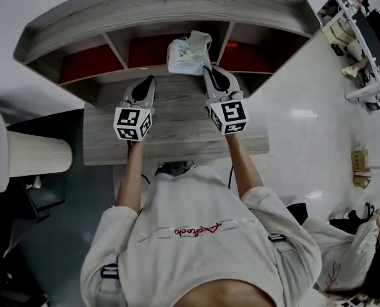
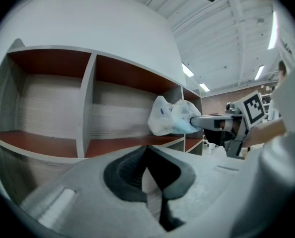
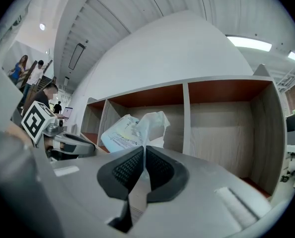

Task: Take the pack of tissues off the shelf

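My right tongs [image 1: 206,69] pinch the pack [image 1: 185,57] by its wrap at the shelf's [image 1: 113,15] middle bay. My left tongs [image 1: 151,80], closed and empty, sit just before the shelf.

The shelf [image 1: 164,8] is matt wood-grain, the tissue pack [image 1: 182,61] glossy plastic.

I see a grey wooden shelf [image 1: 171,8] with 3 red-brown spaces inside. A grey wooden table top [image 1: 177,136] lies in front of it, and a plain white wall [image 2: 103,24] is behind. The shiny white floor [image 1: 305,126] spreads out to the right. Long bright lights [image 2: 259,72] shine on the white ceiling [image 2: 227,38].
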`<state>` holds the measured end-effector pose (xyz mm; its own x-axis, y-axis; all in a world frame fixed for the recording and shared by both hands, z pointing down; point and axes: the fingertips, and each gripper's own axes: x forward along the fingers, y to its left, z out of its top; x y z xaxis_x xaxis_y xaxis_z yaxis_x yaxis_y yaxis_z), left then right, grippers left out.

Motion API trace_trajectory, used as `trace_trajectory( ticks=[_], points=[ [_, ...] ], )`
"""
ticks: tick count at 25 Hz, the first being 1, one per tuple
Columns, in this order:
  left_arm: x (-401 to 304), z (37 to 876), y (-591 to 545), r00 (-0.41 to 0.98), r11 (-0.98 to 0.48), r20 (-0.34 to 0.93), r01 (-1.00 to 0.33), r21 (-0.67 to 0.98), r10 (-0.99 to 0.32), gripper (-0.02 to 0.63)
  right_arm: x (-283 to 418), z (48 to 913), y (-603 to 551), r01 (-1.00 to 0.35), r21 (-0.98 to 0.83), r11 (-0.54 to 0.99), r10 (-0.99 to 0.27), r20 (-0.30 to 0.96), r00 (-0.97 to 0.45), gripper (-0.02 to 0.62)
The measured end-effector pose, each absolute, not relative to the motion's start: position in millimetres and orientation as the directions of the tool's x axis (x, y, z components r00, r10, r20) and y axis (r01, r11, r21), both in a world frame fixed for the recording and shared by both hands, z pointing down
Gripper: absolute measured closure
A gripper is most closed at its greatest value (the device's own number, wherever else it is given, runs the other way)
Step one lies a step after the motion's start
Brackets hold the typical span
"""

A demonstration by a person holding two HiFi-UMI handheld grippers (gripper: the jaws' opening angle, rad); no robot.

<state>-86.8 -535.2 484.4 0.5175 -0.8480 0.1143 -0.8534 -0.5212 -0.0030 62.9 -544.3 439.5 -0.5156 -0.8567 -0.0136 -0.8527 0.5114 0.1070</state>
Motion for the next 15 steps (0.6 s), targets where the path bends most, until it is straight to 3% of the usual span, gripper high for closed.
trace_trajectory(
  ticks=[15],
  points=[
    [-57.0,472.8,-523.7,0.560,-0.564,0.102,-0.825,-0.024,-0.822,0.607,82.1,445.8,-507.4,-0.861,0.099,0.498,-0.864,-0.027,-0.503,0.583]
  ],
)
